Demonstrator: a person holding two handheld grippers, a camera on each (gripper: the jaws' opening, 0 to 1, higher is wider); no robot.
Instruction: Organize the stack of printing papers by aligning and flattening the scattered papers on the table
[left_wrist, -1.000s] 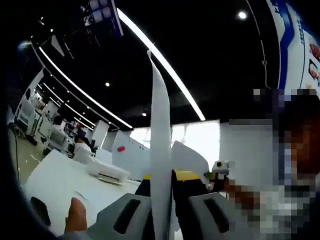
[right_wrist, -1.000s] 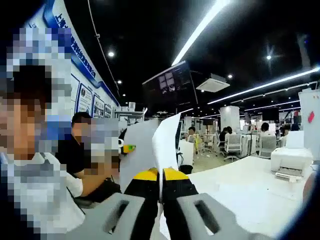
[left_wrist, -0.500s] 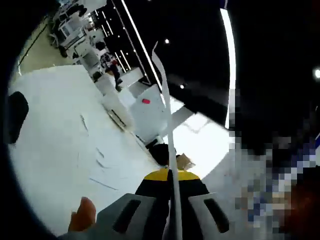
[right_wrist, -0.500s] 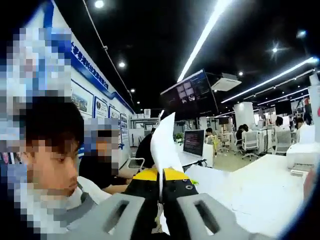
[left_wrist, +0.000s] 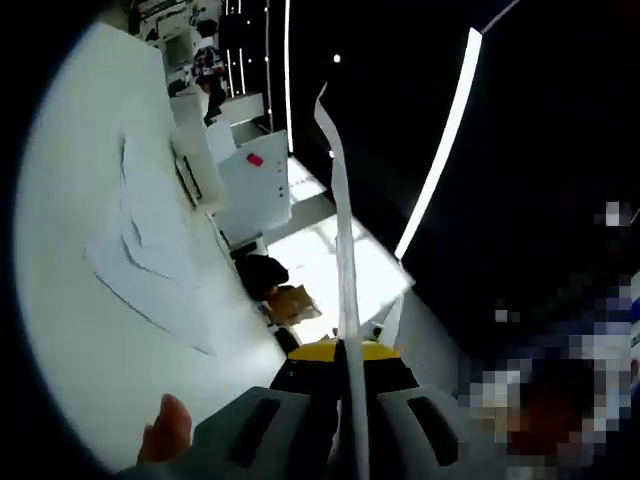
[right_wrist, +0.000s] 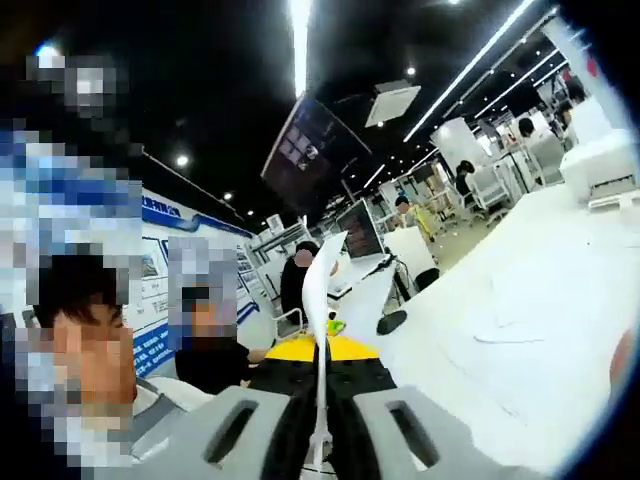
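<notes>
White paper (left_wrist: 343, 250) pinched edge-on in both grippers, left (left_wrist: 345, 352) and right (right_wrist: 322, 345); I'd lower it evenly onto the tabletop (left_wrist: 80, 330) pile (left_wrist: 140, 250).

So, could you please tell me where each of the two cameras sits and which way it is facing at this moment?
Left gripper view: rides the left gripper, looks along its shut jaws, rolled, at the white table with scattered papers; a fingertip shows.
Right gripper view: rides the right gripper, faces the office and seated people; table at right.
Shared: each clamps an edge-on paper sheet, above that table.
</notes>
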